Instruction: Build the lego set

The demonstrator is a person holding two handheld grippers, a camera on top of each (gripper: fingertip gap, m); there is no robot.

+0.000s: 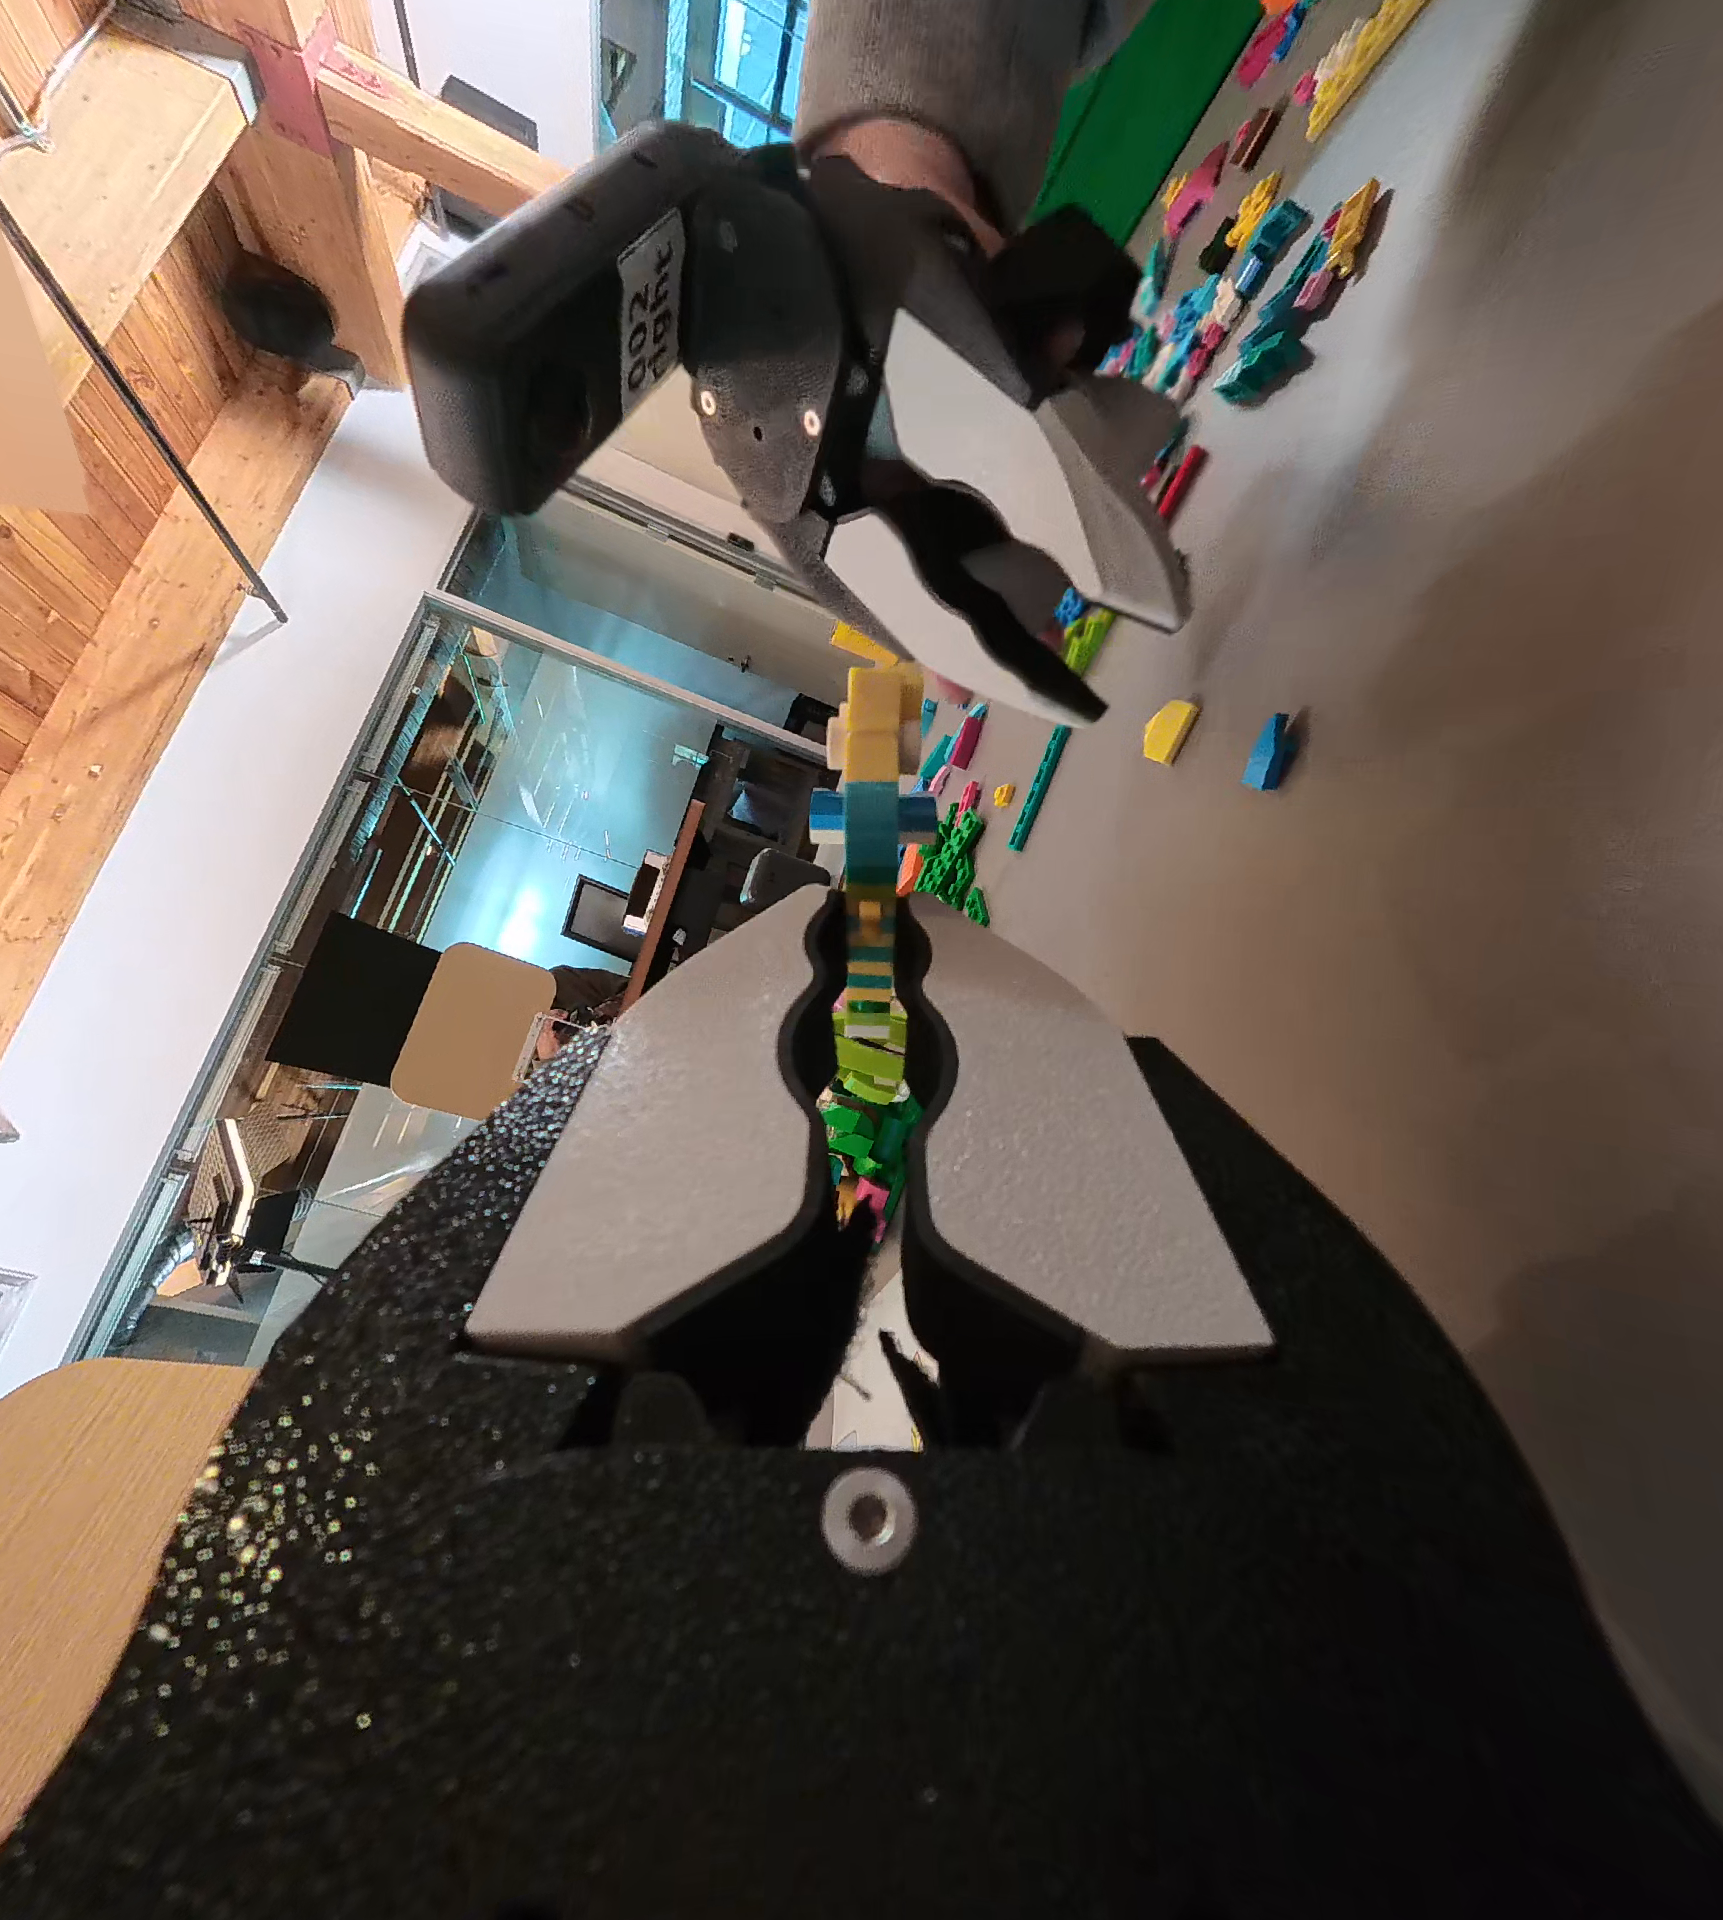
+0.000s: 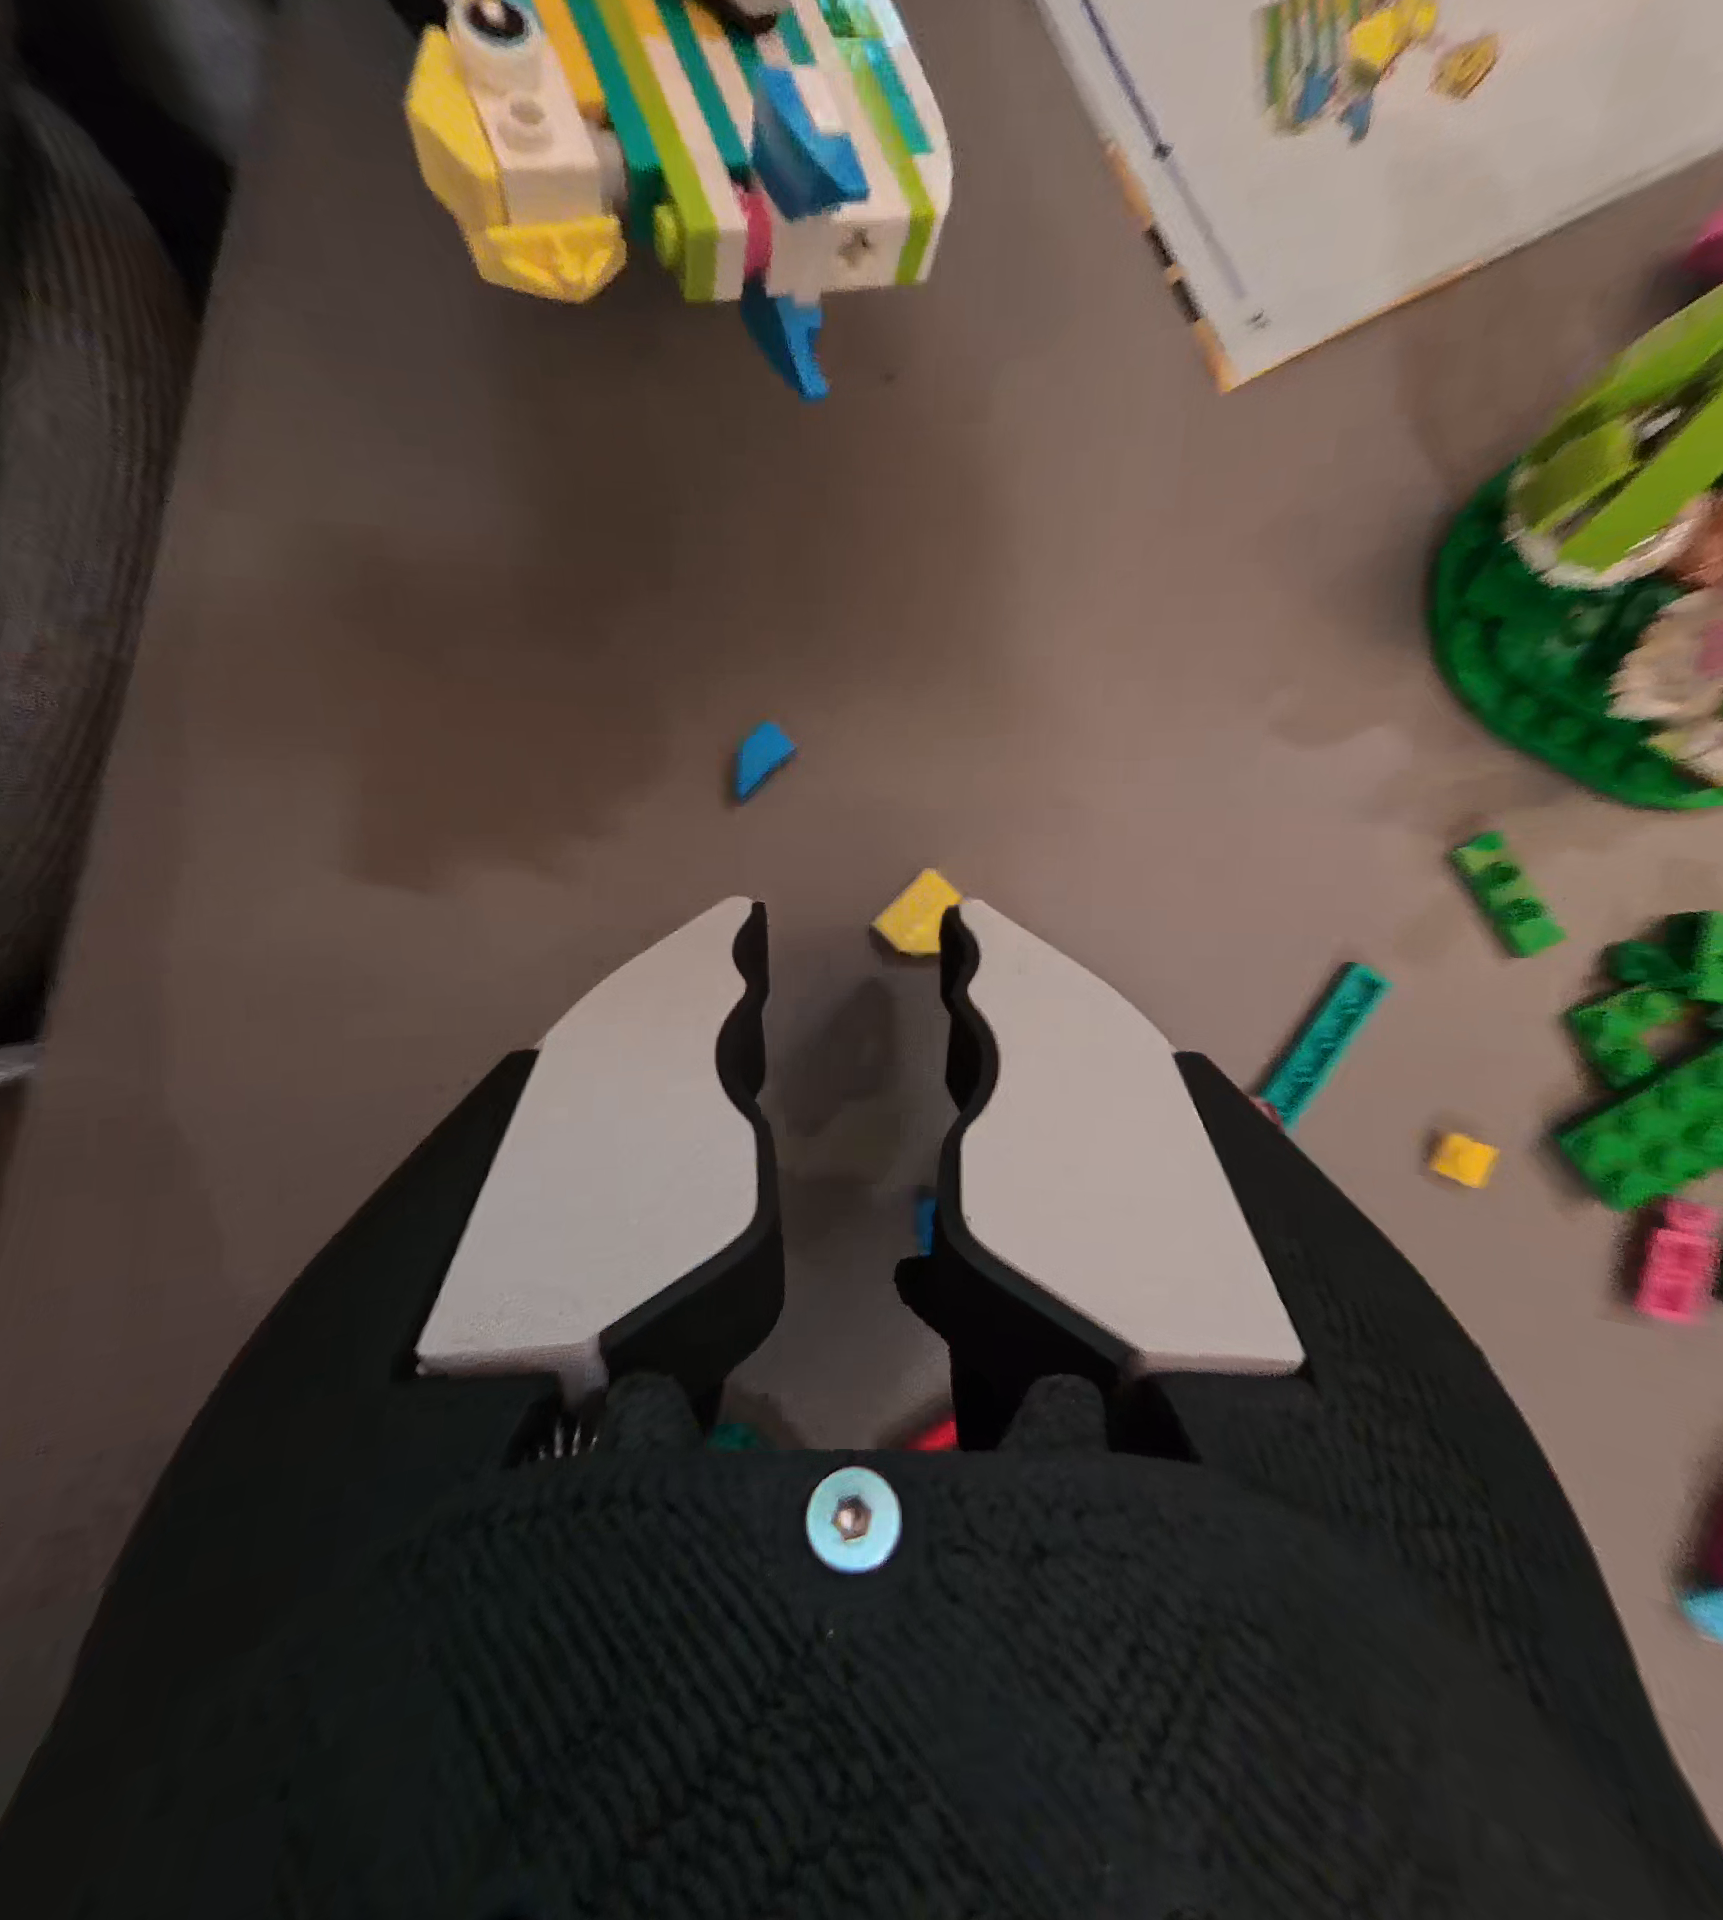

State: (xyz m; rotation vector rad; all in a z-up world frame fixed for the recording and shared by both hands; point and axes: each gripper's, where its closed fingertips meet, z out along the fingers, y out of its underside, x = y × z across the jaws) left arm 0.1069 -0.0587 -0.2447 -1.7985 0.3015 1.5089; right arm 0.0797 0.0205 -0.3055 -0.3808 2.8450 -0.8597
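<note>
My left gripper (image 1: 869, 914) is shut on a striped lego fish model (image 1: 876, 821) of yellow, white, teal and lime bricks and holds it in the air, tilted. The same model (image 2: 680, 145) shows at the top of the right wrist view. My right gripper (image 2: 849, 920) is open and empty above the grey table, over a yellow slope brick (image 2: 914, 914); a blue slope brick (image 2: 761, 758) lies a little farther on. In the left wrist view the right gripper (image 1: 1096, 665) hangs open just beyond the model, above the yellow brick (image 1: 1171, 729) and blue brick (image 1: 1267, 750).
An instruction booklet (image 2: 1408, 156) lies at the top right. A green round lego build (image 2: 1563, 665) and loose green plates (image 2: 1709, 1070) crowd the right side. Several loose bricks (image 1: 1252, 281) and a green baseplate (image 1: 1148, 114) lie farther off. A dark sleeve (image 2: 15, 520) is at the left. The grippers' ends are close to 11 centimeters from one another.
</note>
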